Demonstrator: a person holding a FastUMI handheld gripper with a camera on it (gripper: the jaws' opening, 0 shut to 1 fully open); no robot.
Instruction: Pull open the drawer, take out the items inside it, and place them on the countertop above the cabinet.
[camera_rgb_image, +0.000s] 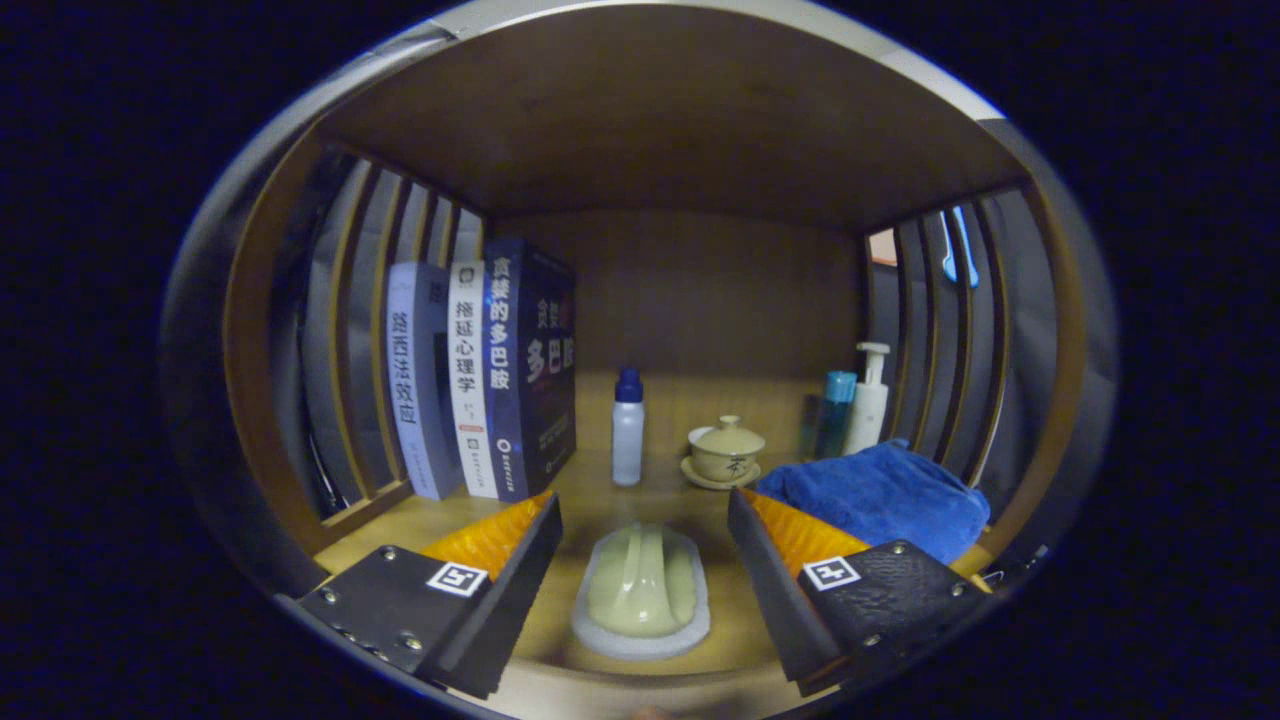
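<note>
Three upright books (480, 375) lean against the slatted left wall of the wooden shelf (690, 130). A small white bottle with a blue cap (627, 428) stands beside a pale lidded teacup (726, 451); a folded blue towel (880, 497) lies right, a white pump bottle (868, 400) behind it.

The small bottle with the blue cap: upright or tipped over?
Upright: the bottle stands on its base, cap on top, beyond the open gripper.

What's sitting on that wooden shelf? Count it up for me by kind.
Books: 3
Bottles (small one, teal, pump): 3
Lidded cup: 1
Blue towel: 1
Pale dish, lying between the open tongs: 1
Total: 9
</note>
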